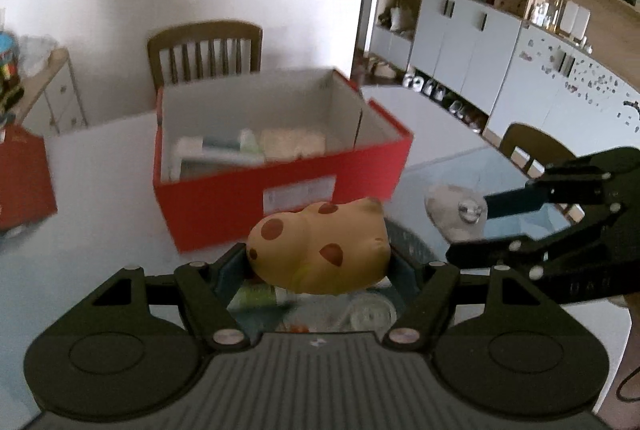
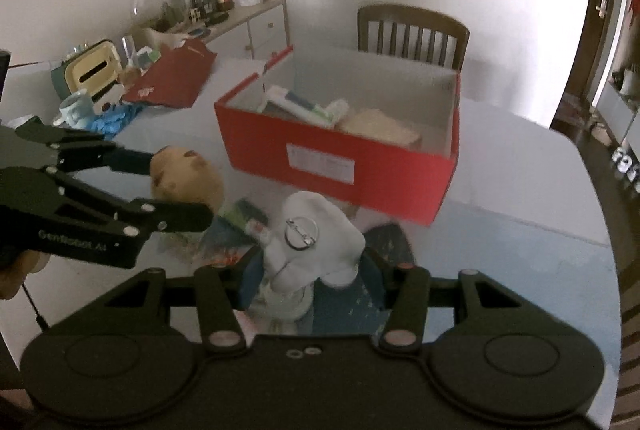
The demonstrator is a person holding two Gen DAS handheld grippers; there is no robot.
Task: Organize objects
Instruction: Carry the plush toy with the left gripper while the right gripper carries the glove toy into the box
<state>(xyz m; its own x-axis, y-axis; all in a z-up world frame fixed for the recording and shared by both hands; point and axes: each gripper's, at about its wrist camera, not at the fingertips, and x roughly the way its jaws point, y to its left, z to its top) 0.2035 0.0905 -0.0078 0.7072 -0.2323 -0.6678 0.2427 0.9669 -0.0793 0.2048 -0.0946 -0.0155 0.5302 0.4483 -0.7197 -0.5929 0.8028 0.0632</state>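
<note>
Two grippers hang above the pale, glossy table [image 2: 520, 190], each with something clamped between its pads. The left gripper [image 1: 320, 262] holds a tan, rounded soft toy with brown spots [image 1: 320, 246], squeezed between its jaws and lifted clear of the table. The right gripper [image 2: 310, 262] holds a white, lumpy soft figure with a round metal pin on its back [image 2: 316, 234], jaws closed to a middling width around it. Seen from the left wrist, that white figure sits at the tip of the right gripper, just to the right of the spotted toy and apart from it.

Below both grippers, near the table's front edge, lies a blurred clutter of small packets and a clear round lid [image 1: 370, 312]; the details cannot be made out. Farther in, toward the middle of the table, stands an open red cardboard box with a white inside [image 2: 332, 166], holding tubes and a beige packet. A flat red lid [image 2: 172, 78] lies by the table's far left corner, beside a pale mug [image 2: 76, 110]. A brown wooden chair [image 2: 412, 30] stands behind the far edge.
</note>
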